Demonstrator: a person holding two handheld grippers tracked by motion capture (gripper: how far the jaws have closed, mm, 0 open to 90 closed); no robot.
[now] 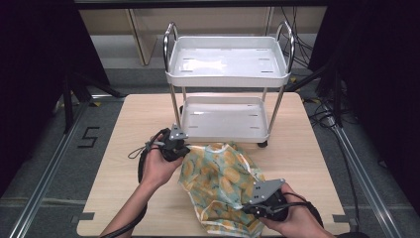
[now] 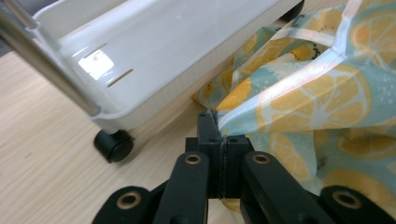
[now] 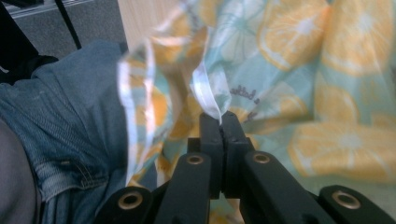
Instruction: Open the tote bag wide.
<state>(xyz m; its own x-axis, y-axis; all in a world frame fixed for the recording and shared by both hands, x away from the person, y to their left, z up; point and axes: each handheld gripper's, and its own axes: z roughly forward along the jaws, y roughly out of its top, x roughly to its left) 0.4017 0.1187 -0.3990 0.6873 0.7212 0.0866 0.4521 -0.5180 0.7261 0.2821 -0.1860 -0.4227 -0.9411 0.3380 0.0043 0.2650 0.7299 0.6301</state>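
Note:
A crumpled plastic bag (image 1: 220, 178) printed with orange slices on pale blue lies on the wooden table in front of a small white cart. My left gripper (image 1: 179, 148) is at the bag's upper left corner, shut on its edge; in the left gripper view the bag (image 2: 317, 93) rises from the closed left gripper (image 2: 217, 122). My right gripper (image 1: 252, 208) is at the bag's lower right, near the table's front edge. In the right gripper view the right gripper (image 3: 221, 122) is shut on a white-trimmed edge of the bag (image 3: 299, 56).
A white two-shelf cart (image 1: 228, 74) with chrome posts stands on the table's far half, its lower tray (image 2: 154, 60) and a black caster (image 2: 114, 144) close to my left gripper. Blue denim (image 3: 70, 126) lies under the bag's loose edge in the right gripper view.

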